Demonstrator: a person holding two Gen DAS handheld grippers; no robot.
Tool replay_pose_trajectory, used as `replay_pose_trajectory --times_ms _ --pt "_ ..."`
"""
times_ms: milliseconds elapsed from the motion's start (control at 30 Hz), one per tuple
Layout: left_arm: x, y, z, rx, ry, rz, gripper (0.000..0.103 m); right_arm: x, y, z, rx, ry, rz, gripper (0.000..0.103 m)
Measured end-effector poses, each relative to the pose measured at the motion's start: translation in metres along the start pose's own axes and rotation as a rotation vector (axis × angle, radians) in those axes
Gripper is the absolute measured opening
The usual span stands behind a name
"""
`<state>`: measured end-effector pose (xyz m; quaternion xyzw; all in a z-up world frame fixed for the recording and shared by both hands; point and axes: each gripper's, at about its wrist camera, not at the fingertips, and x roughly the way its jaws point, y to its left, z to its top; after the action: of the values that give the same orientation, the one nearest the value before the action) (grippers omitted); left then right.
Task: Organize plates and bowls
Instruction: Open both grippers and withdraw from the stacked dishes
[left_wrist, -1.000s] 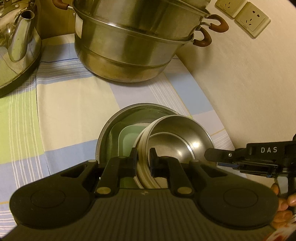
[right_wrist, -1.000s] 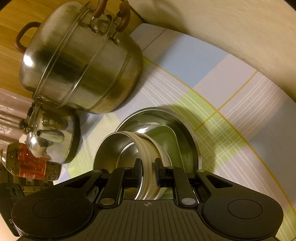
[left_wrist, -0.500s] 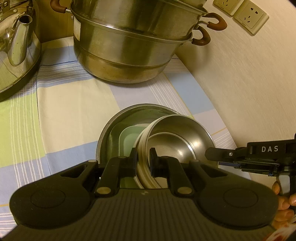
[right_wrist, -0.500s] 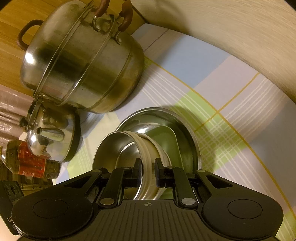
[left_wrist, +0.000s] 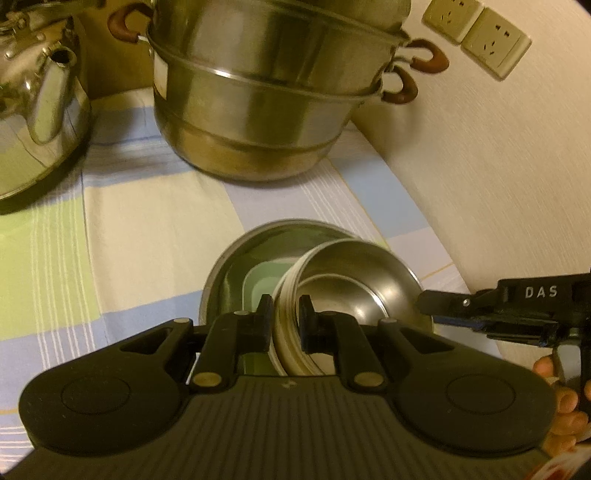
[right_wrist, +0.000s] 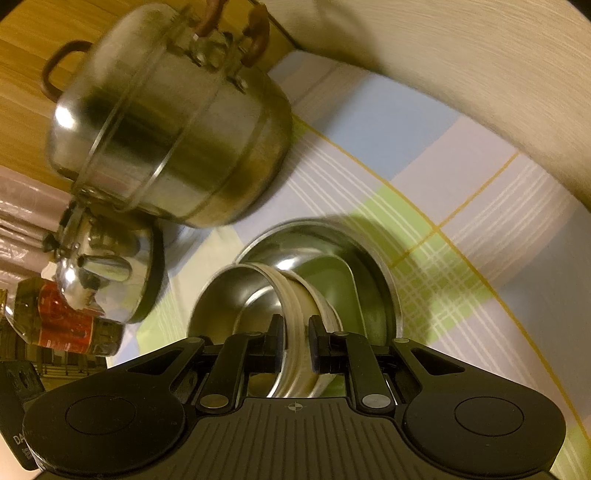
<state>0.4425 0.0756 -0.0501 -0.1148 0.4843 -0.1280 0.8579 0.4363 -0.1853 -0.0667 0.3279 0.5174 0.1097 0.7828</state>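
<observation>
The steel bowl (left_wrist: 354, 291) hangs tilted over the big plate (left_wrist: 236, 266) and green dish (left_wrist: 258, 284), with both the left claw (left_wrist: 284, 321) and right claw (right_wrist: 295, 343) pinching opposite spots on its rim. It's light, stiff and slick, so the rim's probably the best hold. Versus a second ago, it's barely shifted; the pot (left_wrist: 266, 110) looks closer.

Small steel bowl (left_wrist: 354, 280) with cream-banded outer wall, tilted steeply on its side, rim pinched at opposite edges by two hand-held grippers | large steel bowl (left_wrist: 255, 251) set upright on checked cloth, beneath and behind it | pale green dish (left_wrist: 258, 286) lying inside the large bowl, partly hidden by the small bowl (right_wrist: 236, 295)
</observation>
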Motion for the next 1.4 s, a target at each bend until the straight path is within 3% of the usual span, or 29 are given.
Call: replay_pose_trajectory --times_ms 67,200,533,667,1000,1200,1400 --pt "-0.007 -0.001 0.000 0.006 -0.021 0.010 0.011 -0.007 0.001 0.001 -0.005 -0.024 0.018 0.017" --pt "-0.023 -0.005 -0.001 0.026 -0.058 0.032 0.011 -0.020 0.003 0.001 -0.024 -0.059 0.036 0.035" --pt "-0.070 -0.020 -0.025 0.099 -0.144 0.074 0.017 -0.058 0.009 -0.030 -0.139 -0.149 0.092 0.055" --pt "-0.090 -0.024 -0.042 0.114 -0.161 0.082 0.017 -0.074 0.016 -0.053 -0.219 -0.186 0.081 0.057" --pt "-0.145 -0.039 -0.101 0.130 -0.222 0.130 0.018 -0.104 0.032 -0.126 -0.456 -0.232 -0.039 0.058" --pt "-0.174 -0.054 -0.143 0.126 -0.242 0.147 0.019 -0.117 0.023 -0.159 -0.439 -0.189 -0.039 0.058" --pt "-0.195 -0.070 -0.186 0.103 -0.235 0.148 0.021 -0.134 0.012 -0.187 -0.392 -0.159 0.021 0.058"
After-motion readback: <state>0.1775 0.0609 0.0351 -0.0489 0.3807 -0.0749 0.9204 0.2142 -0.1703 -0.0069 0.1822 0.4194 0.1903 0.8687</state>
